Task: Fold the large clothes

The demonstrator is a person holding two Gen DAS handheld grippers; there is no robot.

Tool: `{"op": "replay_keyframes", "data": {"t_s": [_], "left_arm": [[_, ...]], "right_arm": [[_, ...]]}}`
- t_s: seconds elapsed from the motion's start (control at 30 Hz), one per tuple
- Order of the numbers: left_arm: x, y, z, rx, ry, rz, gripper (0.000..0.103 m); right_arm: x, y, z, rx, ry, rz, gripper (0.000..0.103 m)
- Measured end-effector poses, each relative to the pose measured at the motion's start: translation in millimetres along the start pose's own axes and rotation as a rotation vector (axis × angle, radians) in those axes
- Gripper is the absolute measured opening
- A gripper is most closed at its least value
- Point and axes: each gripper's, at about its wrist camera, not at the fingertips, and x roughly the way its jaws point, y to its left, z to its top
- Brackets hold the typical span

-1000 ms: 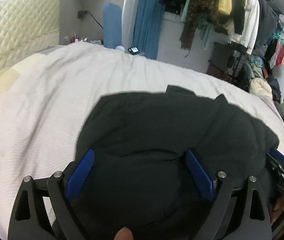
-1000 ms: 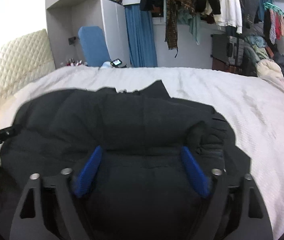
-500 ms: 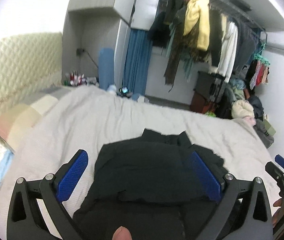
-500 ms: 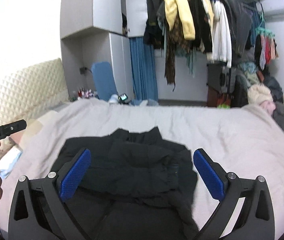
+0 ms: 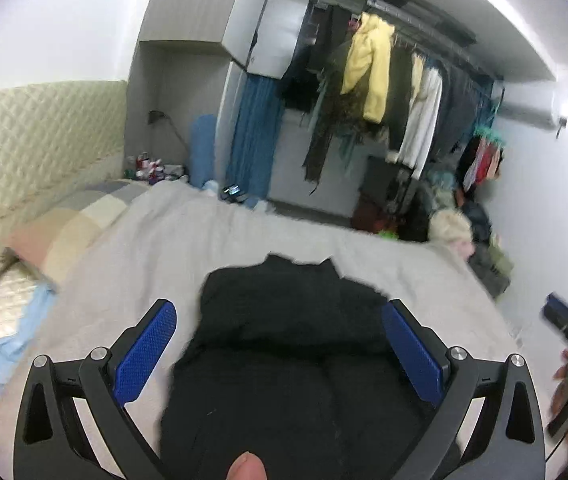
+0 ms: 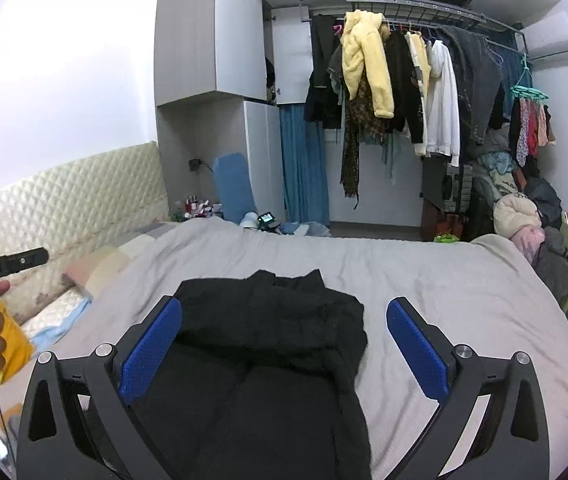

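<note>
Nearest the lens, the left gripper (image 5: pixel 279 344) had its blue-padded jaws spread as wide as they go, with nothing pressed between the pads; a fingertip (image 5: pixel 247 465) of the person showed at the bottom edge of that view, behind the jaws. The right gripper (image 6: pixel 284 344) stood the same way, jaws fully parted and empty. Below and ahead of both pairs of jaws lay the large black garment of thick, soft fabric (image 6: pixel 271 344), folded over itself into a rough rectangle on the pale grey bedspread of the bed (image 6: pixel 444 288). In each wrist view it filled the gap between the two pads, but it was down on the bed and apart from them, touched by neither. Its doubled-over upper layer lay at the far end from the jaws, with a collar-like edge poking out beyond. Judging by the neat stack and the empty jaws, a fold looked complete, and both hands seemed to be held clear so the cloth would lie undisturbed. To the left of the jaws ran a cream quilted headboard (image 6: pixel 75 196). Farthest off, beyond the bed, hung a crowded clothes rail with a yellow fleece jacket (image 6: pixel 364 60) among dark coats.
</note>
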Motion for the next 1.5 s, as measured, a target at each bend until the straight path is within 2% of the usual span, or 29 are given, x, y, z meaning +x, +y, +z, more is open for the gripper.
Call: {"op": "replay_keyframes", "data": {"t_s": [0.13,0.3,0.4,0.57,0.77,0.9,1.03,1.13,1.27,1.4,1.5], "left_arm": [[-36,42,-9,0.013,0.035,0.043,0.103],[-59,117,-26,-0.073,0.076,0.073,0.103],[-59,159,-40,-0.149,0.117,0.062,0.103],[-38,206,-63,-0.244,0.179,0.029,0.103],[0,211,-102,-0.299,0.250,-0.138,0.103],[38,207,-147,-0.334,0.349,-0.222,0.102],[74,215,-186,-0.419,0.416,-0.311,0.102],[101,219,-207,-0.450,0.454,-0.332,0.101],[135,220,-232,-0.482,0.514,-0.347,0.101],[162,216,-255,-0.524,0.583,-0.405,0.100],[169,207,-260,-0.537,0.583,-0.456,0.100]], "right_arm": [[-34,-32,-13,0.049,0.009,0.018,0.103],[-52,-75,-40,0.118,0.074,0.027,0.103],[-53,-93,-63,0.161,0.117,0.040,0.103],[-40,-118,-111,0.280,0.181,0.137,0.103],[-5,-117,-164,0.328,0.279,0.188,0.103],[12,-114,-197,0.351,0.321,0.213,0.100],[32,-116,-224,0.390,0.362,0.207,0.099],[48,-119,-237,0.446,0.386,0.196,0.099],[67,-122,-257,0.447,0.433,0.163,0.099],[82,-129,-273,0.496,0.473,0.153,0.099],[88,-130,-281,0.507,0.498,0.144,0.099]]}}
